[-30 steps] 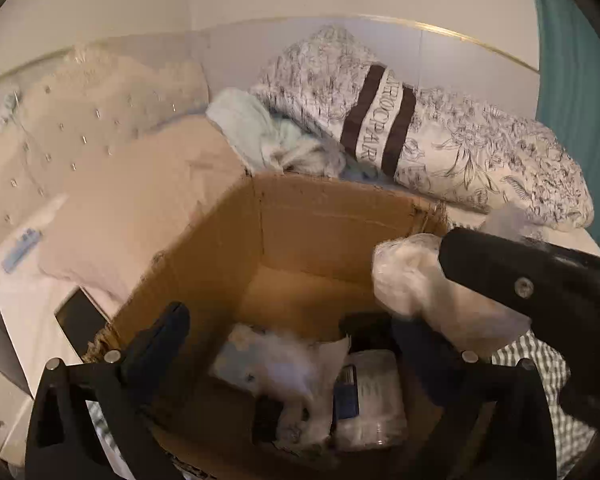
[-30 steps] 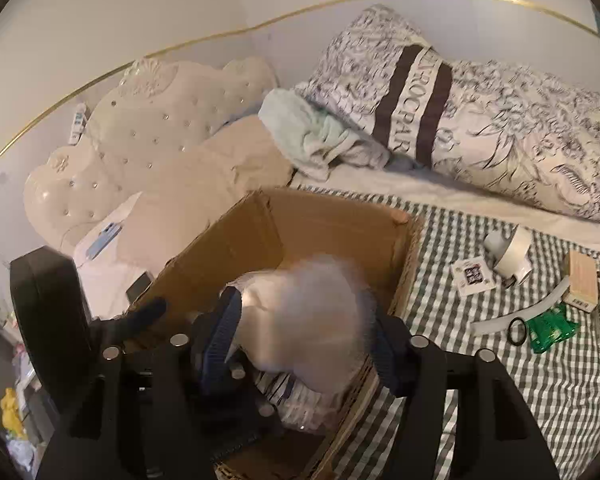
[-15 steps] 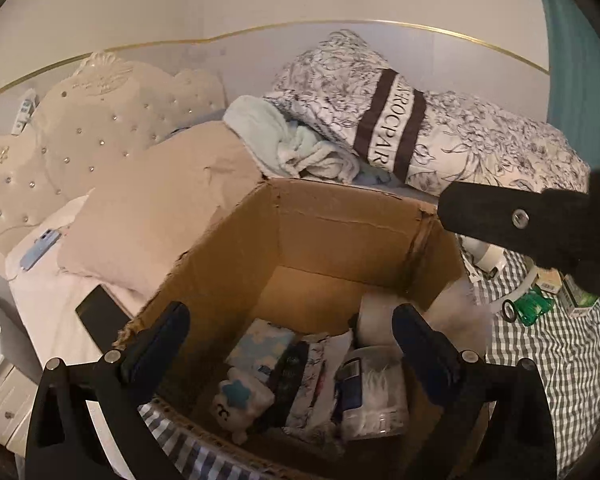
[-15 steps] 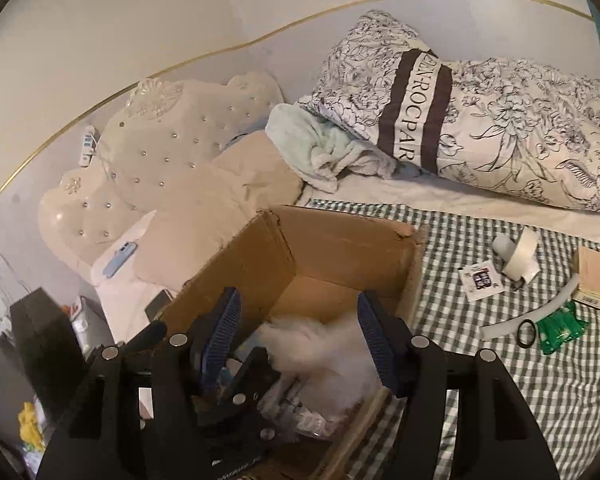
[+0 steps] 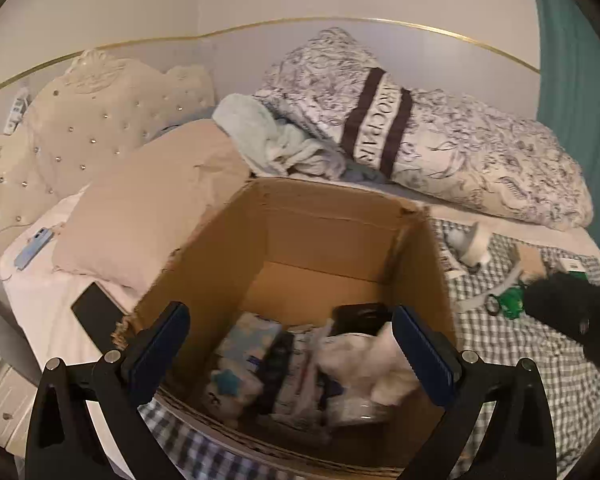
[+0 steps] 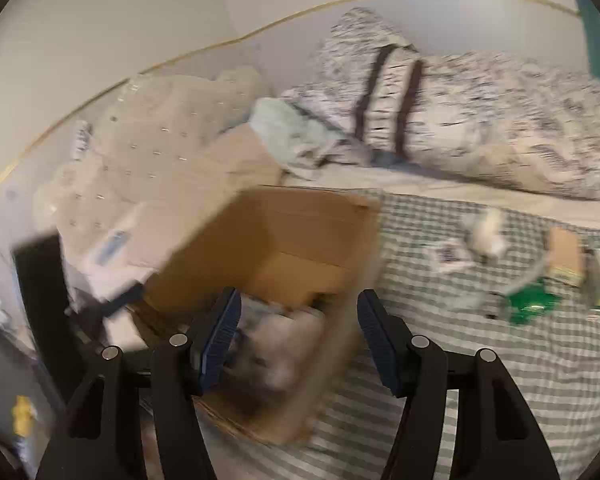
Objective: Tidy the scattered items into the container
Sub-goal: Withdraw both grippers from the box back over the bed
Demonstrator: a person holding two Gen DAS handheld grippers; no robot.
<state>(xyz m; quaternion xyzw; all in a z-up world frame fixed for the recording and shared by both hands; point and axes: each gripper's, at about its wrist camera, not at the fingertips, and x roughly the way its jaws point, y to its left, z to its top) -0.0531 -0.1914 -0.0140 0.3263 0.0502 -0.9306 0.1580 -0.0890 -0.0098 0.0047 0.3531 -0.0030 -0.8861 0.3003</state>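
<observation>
Checked bedding (image 5: pixel 512 344) carried a cardboard box (image 5: pixel 320 216) by the pillows, and a white fluffy bundle (image 5: pixel 376 364) that the right gripper (image 6: pixel 298 340) had held a second earlier now lay inside the box among other items. Both grippers' fingers stood apart and empty (the left gripper (image 5: pixel 292 352) hovering over the box). Loose items remained right of the box, including a green packet (image 6: pixel 530 306), so tidying was unfinished.
</observation>
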